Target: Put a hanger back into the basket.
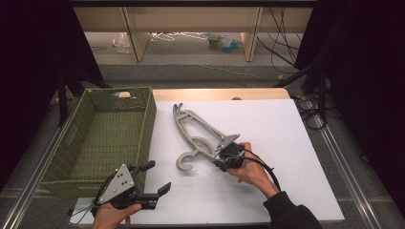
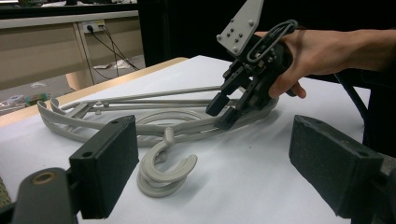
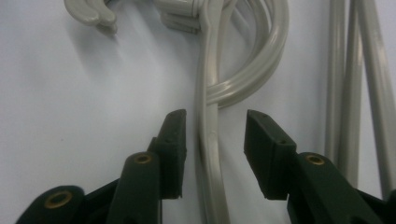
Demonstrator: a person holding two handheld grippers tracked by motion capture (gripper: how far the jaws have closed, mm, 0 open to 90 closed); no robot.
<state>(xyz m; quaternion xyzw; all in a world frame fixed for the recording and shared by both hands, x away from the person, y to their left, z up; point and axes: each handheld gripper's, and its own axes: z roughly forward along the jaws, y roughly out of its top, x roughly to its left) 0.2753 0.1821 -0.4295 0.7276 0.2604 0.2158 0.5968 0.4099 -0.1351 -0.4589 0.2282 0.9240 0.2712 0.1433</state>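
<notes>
A stack of grey plastic hangers [image 1: 197, 130] lies on the white tabletop [image 1: 277, 129], its hooks [image 1: 185, 162] pointing toward the front. My right gripper [image 1: 218, 158] is down at the near end of the stack. In the right gripper view its jaws straddle one hanger arm [image 3: 208, 154] with a gap on each side, so the pads are not pressing. From the left gripper view, the right gripper [image 2: 220, 116] tilts down onto the hangers [image 2: 154, 122]. My left gripper [image 1: 160, 175] hovers at the front left, open and empty, its pads [image 2: 109, 158] wide apart.
A green woven basket [image 1: 144, 136] stands along the table's left side, next to the hangers. The table's wooden far edge [image 1: 219, 93] is behind them. Cables trail on the floor at the far right.
</notes>
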